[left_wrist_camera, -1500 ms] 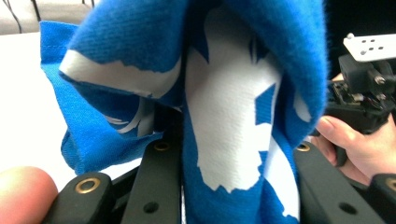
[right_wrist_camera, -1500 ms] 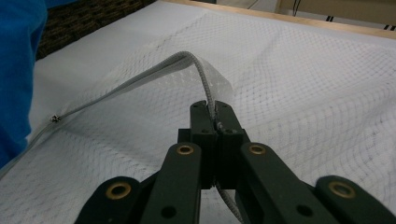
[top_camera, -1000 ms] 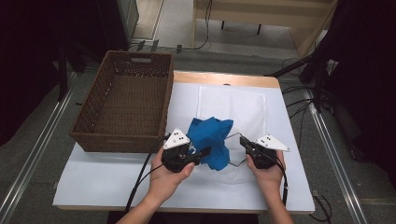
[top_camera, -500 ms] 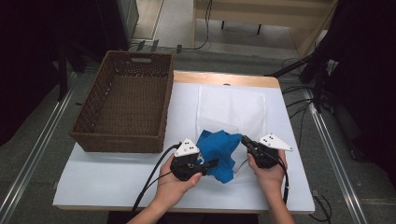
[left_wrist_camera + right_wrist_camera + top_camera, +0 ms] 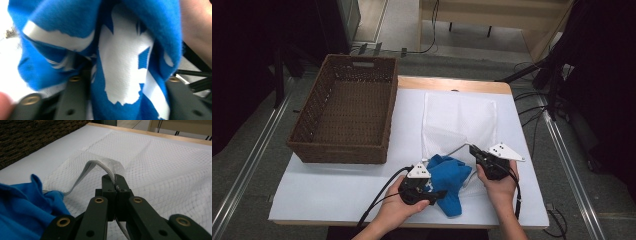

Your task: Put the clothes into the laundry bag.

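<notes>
Left gripper (image 5: pixel 439 193) clamped on shirt (image 5: pixel 451 175), near edge at 6 o'clock. Right gripper (image 5: pixel 115 185) pinched shut on mesh bag (image 5: pixel 459 120) rim, lifting mouth. Keep rim high, feed shirt toward 12 o'clock, avoid zipper snag. Basket (image 5: pixel 343 150) at 10 o'clock.

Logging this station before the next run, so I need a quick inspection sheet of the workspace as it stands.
Surface: white table, wooden far edge.
Job's things: blue garment at the mouth of the white mesh bag.
Clutter: empty wicker basket at left.
Grippers: left gripper shut on blue garment; right gripper shut on the bag's zipper edge.
Cables: black cable trails off the near edge.
Surroundings: floor rails, cables on floor.
</notes>
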`<act>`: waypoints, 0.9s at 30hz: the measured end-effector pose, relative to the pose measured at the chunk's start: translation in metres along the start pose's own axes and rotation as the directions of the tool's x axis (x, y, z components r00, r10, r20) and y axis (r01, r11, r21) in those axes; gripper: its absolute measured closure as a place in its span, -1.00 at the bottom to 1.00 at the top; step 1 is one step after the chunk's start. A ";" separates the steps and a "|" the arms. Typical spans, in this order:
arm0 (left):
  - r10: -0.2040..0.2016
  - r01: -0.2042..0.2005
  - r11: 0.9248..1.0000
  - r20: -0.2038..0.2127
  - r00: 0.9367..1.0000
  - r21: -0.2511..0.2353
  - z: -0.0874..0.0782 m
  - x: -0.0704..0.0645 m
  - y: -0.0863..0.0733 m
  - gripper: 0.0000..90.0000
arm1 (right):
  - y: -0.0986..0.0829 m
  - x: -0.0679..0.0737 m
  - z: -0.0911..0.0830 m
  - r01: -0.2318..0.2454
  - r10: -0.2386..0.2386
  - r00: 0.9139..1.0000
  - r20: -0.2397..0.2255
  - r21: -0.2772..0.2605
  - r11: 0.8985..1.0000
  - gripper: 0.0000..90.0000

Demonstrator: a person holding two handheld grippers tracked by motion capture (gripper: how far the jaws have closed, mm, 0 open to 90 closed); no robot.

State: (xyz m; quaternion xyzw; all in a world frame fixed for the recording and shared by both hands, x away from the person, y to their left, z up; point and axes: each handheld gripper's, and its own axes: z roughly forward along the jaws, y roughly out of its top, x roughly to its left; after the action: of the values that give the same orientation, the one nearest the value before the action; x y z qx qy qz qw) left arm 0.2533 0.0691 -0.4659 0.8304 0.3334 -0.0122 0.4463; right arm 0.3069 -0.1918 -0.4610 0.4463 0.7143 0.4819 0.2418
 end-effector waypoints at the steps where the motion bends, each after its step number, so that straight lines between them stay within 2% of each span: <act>1: 0.005 -0.005 1.000 -0.018 1.000 0.003 -0.001 -0.001 0.001 -0.56 | 0.000 -0.001 -0.001 -0.002 0.002 1.000 -0.001 -0.001 1.000 1.00; 2: 0.019 -0.019 1.000 -0.035 0.999 0.006 -0.003 -0.003 0.001 -0.56 | 0.000 -0.001 -0.001 -0.002 0.002 1.000 -0.001 -0.001 1.000 1.00; 3: 0.032 -0.032 0.999 -0.053 0.998 0.011 -0.005 -0.004 0.001 -0.70 | 0.000 -0.001 -0.001 -0.004 0.004 1.000 -0.002 -0.003 1.000 1.00; 4: 0.045 -0.045 0.999 -0.066 0.997 0.008 -0.009 -0.005 0.001 -0.70 | 0.000 -0.001 -0.001 -0.007 0.007 1.000 -0.001 -0.002 1.000 1.00; 5: 0.068 -0.069 0.998 -0.093 0.993 -0.003 -0.020 -0.006 0.000 -0.70 | 0.000 -0.002 -0.001 -0.007 0.007 1.000 -0.002 -0.003 1.000 1.00; 7: 0.071 -0.073 0.997 -0.104 0.992 -0.007 -0.025 -0.006 0.000 -0.70 | 0.000 -0.002 -0.002 -0.007 0.007 1.000 -0.003 -0.003 1.000 1.00; 8: 0.073 -0.077 0.997 -0.116 0.991 -0.028 -0.032 -0.004 0.000 -0.70 | 0.000 -0.002 -0.002 -0.007 0.007 1.000 -0.003 -0.003 1.000 1.00; 9: 0.050 -0.059 0.995 -0.122 0.991 -0.075 -0.045 0.000 0.002 -0.70 | 0.001 -0.002 -0.001 -0.007 0.007 1.000 -0.002 -0.005 1.000 1.00; 10: 0.050 -0.059 0.995 -0.122 0.991 -0.075 -0.045 0.000 0.002 -0.70 | 0.001 -0.002 -0.001 -0.009 0.009 1.000 -0.003 -0.004 1.000 1.00; 11: 0.036 -0.048 0.994 -0.122 0.992 -0.100 -0.050 0.002 0.004 -0.70 | 0.001 -0.002 -0.001 -0.009 0.009 1.000 -0.003 -0.004 1.000 1.00; 14: -0.025 0.001 0.980 -0.119 0.993 -0.197 -0.067 0.010 0.010 -0.67 | 0.001 -0.002 -0.001 -0.005 0.005 1.000 -0.002 -0.005 1.000 1.00; 15: -0.044 0.015 0.975 -0.125 0.991 -0.224 -0.071 0.013 0.012 -0.62 | 0.001 -0.001 -0.001 -0.004 0.004 1.000 -0.001 -0.005 1.000 1.00; 16: -0.068 0.034 0.967 -0.129 0.989 -0.254 -0.074 0.015 0.014 -0.48 | 0.001 -0.001 -0.001 -0.003 0.003 1.000 -0.002 -0.005 1.000 1.00; 18: -0.114 0.074 0.957 -0.129 0.985 -0.281 -0.075 0.019 0.017 -0.06 | 0.001 -0.001 -0.001 -0.002 0.002 1.000 -0.001 -0.004 1.000 1.00; 19: -0.184 0.130 0.943 -0.156 0.970 -0.308 -0.074 0.024 0.021 0.31 | 0.002 0.000 -0.002 0.000 0.000 1.000 -0.001 -0.004 1.000 1.00; 20: -0.184 0.130 0.943 -0.156 0.970 -0.308 -0.074 0.024 0.021 0.41 | 0.002 0.000 -0.002 0.000 0.000 1.000 -0.001 -0.004 1.000 1.00; 21: -0.218 0.157 0.935 -0.169 0.961 -0.317 -0.073 0.027 0.023 0.41 | 0.002 0.000 -0.002 -0.001 0.001 1.000 -0.001 -0.005 1.000 1.00; 22: -0.241 0.182 0.931 -0.157 0.958 -0.315 -0.070 0.029 0.025 0.48 | 0.002 -0.001 -0.002 0.000 0.000 1.000 -0.001 -0.005 1.000 1.00; 23: -0.250 0.200 0.931 -0.136 0.959 -0.306 -0.064 0.031 0.027 0.47 | 0.001 -0.001 -0.002 0.000 0.000 1.000 -0.002 -0.005 1.000 1.00; 24: -0.246 0.199 0.935 -0.131 0.960 -0.295 -0.060 0.031 0.028 0.43 | 0.001 -0.001 -0.002 -0.001 0.001 1.000 -0.001 -0.005 1.000 1.00; 26: -0.212 0.176 0.952 -0.126 0.969 -0.251 -0.046 0.027 0.030 0.43 | 0.001 -0.001 -0.001 0.000 0.000 1.000 -0.002 -0.004 1.000 1.00; 27: -0.177 0.148 0.967 -0.126 0.976 -0.207 -0.030 0.021 0.029 0.46 | 0.001 -0.001 -0.001 -0.001 0.000 1.000 -0.004 -0.003 1.000 1.00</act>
State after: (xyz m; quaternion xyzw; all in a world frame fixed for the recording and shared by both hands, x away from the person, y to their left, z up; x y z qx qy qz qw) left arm 0.2776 0.0921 -0.4327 0.7509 0.4313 0.0440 0.4982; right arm 0.3067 -0.1927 -0.4594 0.4451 0.7139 0.4840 0.2408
